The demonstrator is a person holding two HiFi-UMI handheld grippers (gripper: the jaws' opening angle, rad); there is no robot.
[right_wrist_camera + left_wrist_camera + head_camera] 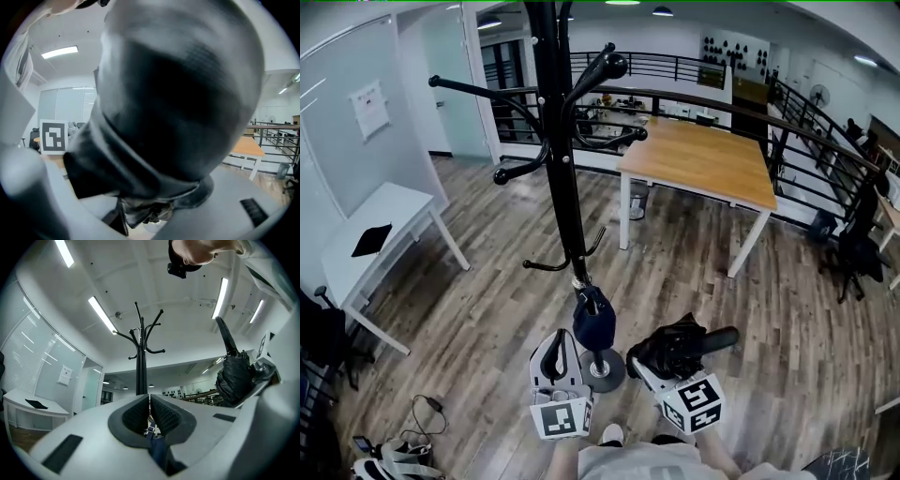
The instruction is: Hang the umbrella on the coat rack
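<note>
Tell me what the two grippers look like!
Both are pale grey plastic. The left gripper has black, bumpy pads shaped like a teardrop. The right gripper is grey too. Each carries a white cube with black square markers.

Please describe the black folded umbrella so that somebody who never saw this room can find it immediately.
Start at the black coat rack and look down to its round base. Right of the base, the right gripper clamps the black folded umbrella, lying almost level. Its navy neighbour hangs upright at the pole, a blue strap pinched in the left gripper.
</note>
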